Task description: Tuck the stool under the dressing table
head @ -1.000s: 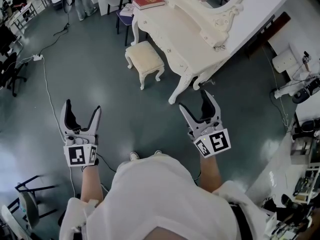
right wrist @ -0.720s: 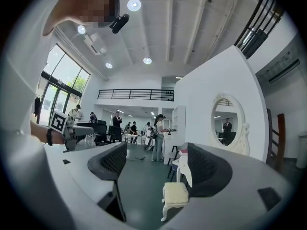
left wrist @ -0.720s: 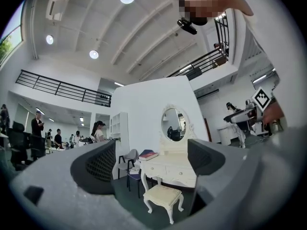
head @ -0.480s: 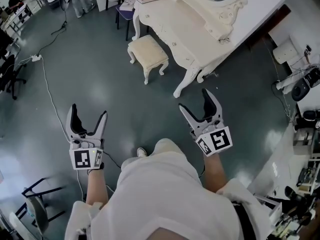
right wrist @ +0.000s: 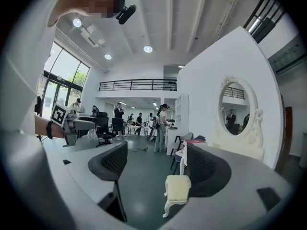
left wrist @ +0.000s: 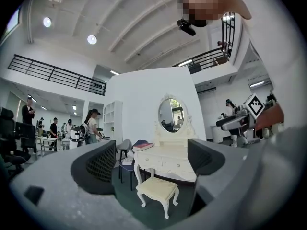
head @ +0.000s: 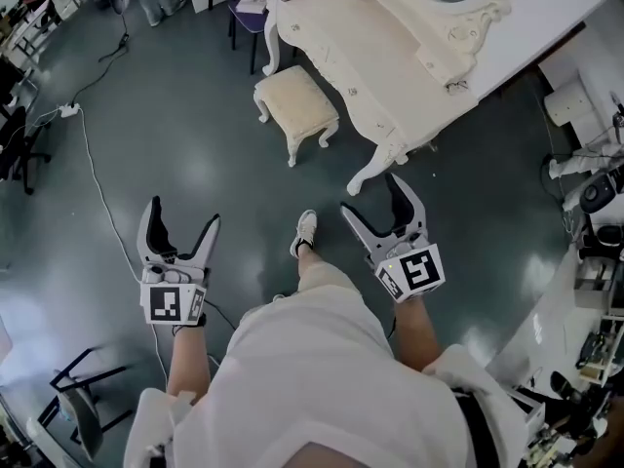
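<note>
The ornate white wooden dressing table (head: 390,57) is being faced at an angle. The gap under it isn't really being shown, so its carved legs could maybe get clipped if the cream cushioned stool with white curved legs (head: 295,105) is being shoved off-centre. The stool is being left standing out front, untucked, well ahead of the left gripper (head: 181,217) and right gripper (head: 373,195). Both are being held spread wide, nothing between the jaws.

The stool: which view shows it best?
The left gripper view: the stool stands whole, seat and legs, before the table. The head view shows it from above, smaller; the right gripper view shows it end-on, narrow.
</note>
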The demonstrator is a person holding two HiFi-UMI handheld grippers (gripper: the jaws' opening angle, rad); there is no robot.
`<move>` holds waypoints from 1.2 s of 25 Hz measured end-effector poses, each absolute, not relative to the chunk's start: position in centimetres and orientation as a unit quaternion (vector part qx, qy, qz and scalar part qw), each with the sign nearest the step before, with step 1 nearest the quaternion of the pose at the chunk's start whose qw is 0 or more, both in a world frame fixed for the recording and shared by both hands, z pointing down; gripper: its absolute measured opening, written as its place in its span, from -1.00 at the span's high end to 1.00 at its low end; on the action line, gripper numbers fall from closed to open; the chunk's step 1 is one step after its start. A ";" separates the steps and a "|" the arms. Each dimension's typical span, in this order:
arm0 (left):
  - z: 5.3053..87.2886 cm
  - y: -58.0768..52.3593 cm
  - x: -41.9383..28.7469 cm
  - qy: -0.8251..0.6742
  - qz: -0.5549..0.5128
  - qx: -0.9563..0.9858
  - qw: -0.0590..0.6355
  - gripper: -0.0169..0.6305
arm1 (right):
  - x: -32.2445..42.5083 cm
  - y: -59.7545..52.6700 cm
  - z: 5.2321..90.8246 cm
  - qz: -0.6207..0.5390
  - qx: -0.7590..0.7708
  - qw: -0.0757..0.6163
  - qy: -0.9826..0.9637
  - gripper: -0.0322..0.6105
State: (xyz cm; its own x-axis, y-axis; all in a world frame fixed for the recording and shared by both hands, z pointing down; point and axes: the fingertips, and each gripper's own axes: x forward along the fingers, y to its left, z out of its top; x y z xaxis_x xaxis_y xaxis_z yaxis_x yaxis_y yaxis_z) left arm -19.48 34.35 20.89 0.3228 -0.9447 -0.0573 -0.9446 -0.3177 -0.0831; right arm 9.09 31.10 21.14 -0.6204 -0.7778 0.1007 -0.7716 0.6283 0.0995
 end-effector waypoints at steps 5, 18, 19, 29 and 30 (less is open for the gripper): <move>21.6 23.8 -18.0 0.581 -0.009 -0.813 0.033 -0.48 | 9.1 20.1 22.3 -0.013 0.415 0.071 -0.907 -0.25; 16.4 2.7 -14.2 0.569 -0.006 -0.819 0.070 -0.48 | 7.7 0.7 23.1 0.018 0.360 0.092 -0.928 -0.22; 16.8 1.8 -14.4 0.569 -0.007 -0.820 0.065 -0.48 | 7.6 0.0 23.3 0.021 0.362 0.094 -0.927 -0.22; 20.5 -5.5 -16.8 0.499 -0.032 -0.865 0.038 -0.48 | 5.3 -3.5 26.9 0.072 0.441 0.117 -0.887 -0.17; 21.0 -6.5 -17.2 0.494 -0.034 -0.868 0.034 -0.48 | 4.9 -3.9 28.3 0.084 0.440 0.128 -0.885 -0.17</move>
State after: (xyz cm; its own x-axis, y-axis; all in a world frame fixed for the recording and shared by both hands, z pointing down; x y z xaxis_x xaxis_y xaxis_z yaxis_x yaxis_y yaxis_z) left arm -17.17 -6.49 21.00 0.5096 -0.8600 0.0251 -0.8554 -0.5096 -0.0931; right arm 4.88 -3.92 28.27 -0.5799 -0.7570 0.3011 -0.8002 0.5986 -0.0363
